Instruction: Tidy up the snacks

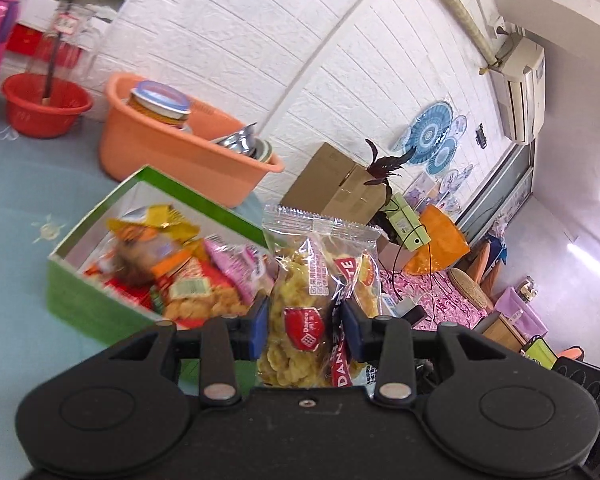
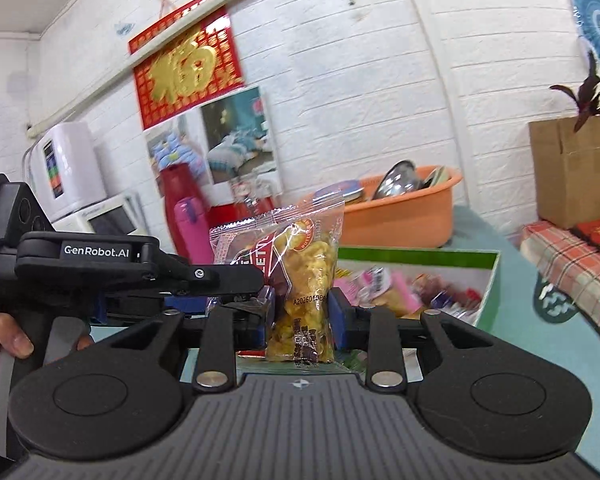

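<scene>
Two clear snack bags (image 1: 312,312) (image 2: 308,280), yellow chips, each clamped in tool (image 1: 304,328) (image 2: 302,316).

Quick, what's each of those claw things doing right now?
Left gripper: jaws shut on a clear snack bag.
Right gripper: jaws shut on a second snack bag.

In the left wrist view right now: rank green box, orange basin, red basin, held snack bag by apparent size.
1. green box and orange basin: look alike, not ranked.
2. snack bag: inflated by nearness to the camera, so unsure.
3. red basin: smallest, but also farthest.
</scene>
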Action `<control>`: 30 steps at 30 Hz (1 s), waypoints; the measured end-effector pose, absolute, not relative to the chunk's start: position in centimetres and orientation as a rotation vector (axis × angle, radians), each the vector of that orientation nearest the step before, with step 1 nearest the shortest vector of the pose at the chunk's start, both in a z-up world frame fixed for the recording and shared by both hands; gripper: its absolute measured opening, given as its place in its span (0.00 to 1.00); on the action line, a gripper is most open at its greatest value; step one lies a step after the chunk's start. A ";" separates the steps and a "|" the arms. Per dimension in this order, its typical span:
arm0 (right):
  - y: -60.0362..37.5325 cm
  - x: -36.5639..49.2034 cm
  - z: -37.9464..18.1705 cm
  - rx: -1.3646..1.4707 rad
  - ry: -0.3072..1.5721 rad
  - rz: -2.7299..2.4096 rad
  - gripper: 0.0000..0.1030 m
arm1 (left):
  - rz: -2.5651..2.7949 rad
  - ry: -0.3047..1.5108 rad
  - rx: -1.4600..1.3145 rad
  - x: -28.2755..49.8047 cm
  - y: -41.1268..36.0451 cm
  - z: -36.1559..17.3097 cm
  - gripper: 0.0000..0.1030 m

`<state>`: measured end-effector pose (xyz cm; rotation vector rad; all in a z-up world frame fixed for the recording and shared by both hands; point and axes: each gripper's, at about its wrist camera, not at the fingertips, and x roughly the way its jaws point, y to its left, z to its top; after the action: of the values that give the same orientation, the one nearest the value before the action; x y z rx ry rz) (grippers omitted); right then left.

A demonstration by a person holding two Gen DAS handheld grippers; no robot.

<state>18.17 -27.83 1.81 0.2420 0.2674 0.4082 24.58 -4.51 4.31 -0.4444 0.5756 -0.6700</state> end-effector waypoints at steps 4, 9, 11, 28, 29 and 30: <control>-29.8 20.3 1.6 0.275 0.254 0.367 0.50 | -0.683 0.587 -0.427 27.4 -7.1 4.6 0.41; -31.6 23.0 0.5 0.293 0.257 0.312 0.50 | -0.689 0.614 -0.405 30.9 -9.6 3.7 0.42; -31.7 24.4 -0.4 0.278 0.290 0.282 0.50 | -0.666 0.633 -0.387 32.3 -10.4 2.8 0.54; -29.8 23.8 -1.9 0.074 0.252 0.255 1.00 | -0.535 0.556 -0.373 30.5 -7.9 2.0 1.00; -29.6 23.0 -1.6 0.066 0.245 0.254 1.00 | -0.533 0.534 -0.365 29.5 -7.7 2.5 1.00; -29.4 22.3 -1.3 0.055 0.249 0.257 1.00 | -0.532 0.519 -0.359 28.5 -7.4 2.9 1.00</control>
<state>22.28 -29.43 -1.32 0.0547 0.2495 0.2571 28.52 -7.42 2.93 -0.3586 0.5191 -0.5320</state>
